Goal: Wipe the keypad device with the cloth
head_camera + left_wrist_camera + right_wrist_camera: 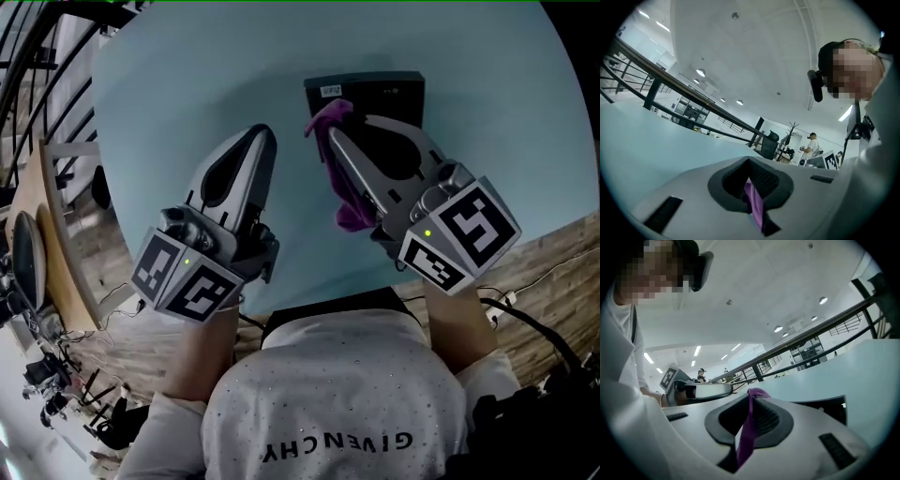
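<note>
The black keypad device [389, 94] lies on the pale blue table [169, 103] at the far middle; its dark edge [825, 408] also shows in the right gripper view. My right gripper [328, 127] [752, 394] is over the device's left part, shut on a purple cloth [352, 211] [747, 437] that bunches at the tip and hangs back along the jaws. My left gripper [260, 133] [749, 159] hovers left of the device, jaws together. In the left gripper view a purple strip [754, 204] sits in their gap; the head view shows no cloth there.
The table's curved near edge [309, 305] runs just in front of the person. A wooden floor with cables [534, 281] and a black railing [37, 84] lie around it. Far across the hall stands another person [812, 143].
</note>
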`<move>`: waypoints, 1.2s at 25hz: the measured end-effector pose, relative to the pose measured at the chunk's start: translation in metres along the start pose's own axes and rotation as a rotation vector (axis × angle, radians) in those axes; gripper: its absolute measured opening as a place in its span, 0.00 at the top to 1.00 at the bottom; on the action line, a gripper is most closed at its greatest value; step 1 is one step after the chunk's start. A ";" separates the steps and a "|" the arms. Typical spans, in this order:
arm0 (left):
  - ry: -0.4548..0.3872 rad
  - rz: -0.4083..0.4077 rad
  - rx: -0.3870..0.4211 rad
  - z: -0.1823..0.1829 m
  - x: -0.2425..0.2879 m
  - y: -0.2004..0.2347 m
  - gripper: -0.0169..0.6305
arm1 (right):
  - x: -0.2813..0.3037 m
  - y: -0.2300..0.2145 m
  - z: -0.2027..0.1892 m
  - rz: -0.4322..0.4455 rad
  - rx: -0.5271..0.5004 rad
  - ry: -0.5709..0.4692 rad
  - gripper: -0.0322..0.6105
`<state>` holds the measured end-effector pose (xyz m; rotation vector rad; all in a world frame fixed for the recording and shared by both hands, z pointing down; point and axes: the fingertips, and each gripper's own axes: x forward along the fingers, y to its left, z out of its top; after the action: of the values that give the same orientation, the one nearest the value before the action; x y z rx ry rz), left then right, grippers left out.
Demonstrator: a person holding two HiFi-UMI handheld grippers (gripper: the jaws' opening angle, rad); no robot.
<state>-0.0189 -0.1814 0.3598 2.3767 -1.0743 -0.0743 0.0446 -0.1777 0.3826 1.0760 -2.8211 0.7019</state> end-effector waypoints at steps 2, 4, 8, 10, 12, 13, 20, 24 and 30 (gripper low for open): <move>0.007 -0.007 -0.021 -0.003 0.009 0.004 0.97 | 0.011 0.001 0.003 0.024 -0.020 0.002 0.91; 0.023 -0.029 -0.058 -0.010 0.016 0.007 0.97 | 0.020 -0.002 -0.001 0.010 -0.037 0.022 0.91; 0.036 -0.037 -0.125 -0.020 0.027 0.015 0.97 | 0.028 -0.017 -0.015 -0.067 -0.061 0.074 0.91; 0.051 -0.039 -0.126 -0.024 0.032 0.015 0.97 | 0.029 -0.027 -0.017 -0.107 -0.072 0.081 0.91; 0.074 -0.043 -0.116 -0.029 0.035 0.015 0.97 | 0.028 -0.033 -0.017 -0.140 -0.077 0.080 0.91; 0.083 -0.043 -0.113 -0.031 0.035 0.015 0.97 | 0.027 -0.035 -0.018 -0.153 -0.077 0.079 0.91; 0.112 -0.052 -0.134 -0.041 0.038 0.018 0.97 | 0.015 -0.048 -0.018 -0.203 -0.040 0.057 0.91; 0.163 -0.036 -0.090 -0.061 0.039 0.021 0.97 | -0.002 -0.065 -0.028 -0.270 -0.042 0.039 0.91; 0.155 -0.047 -0.125 -0.058 0.042 0.022 0.97 | -0.029 -0.096 -0.022 -0.373 0.023 0.006 0.91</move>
<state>0.0098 -0.1982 0.4269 2.2553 -0.9147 0.0254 0.1253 -0.2136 0.4355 1.5402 -2.5022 0.6953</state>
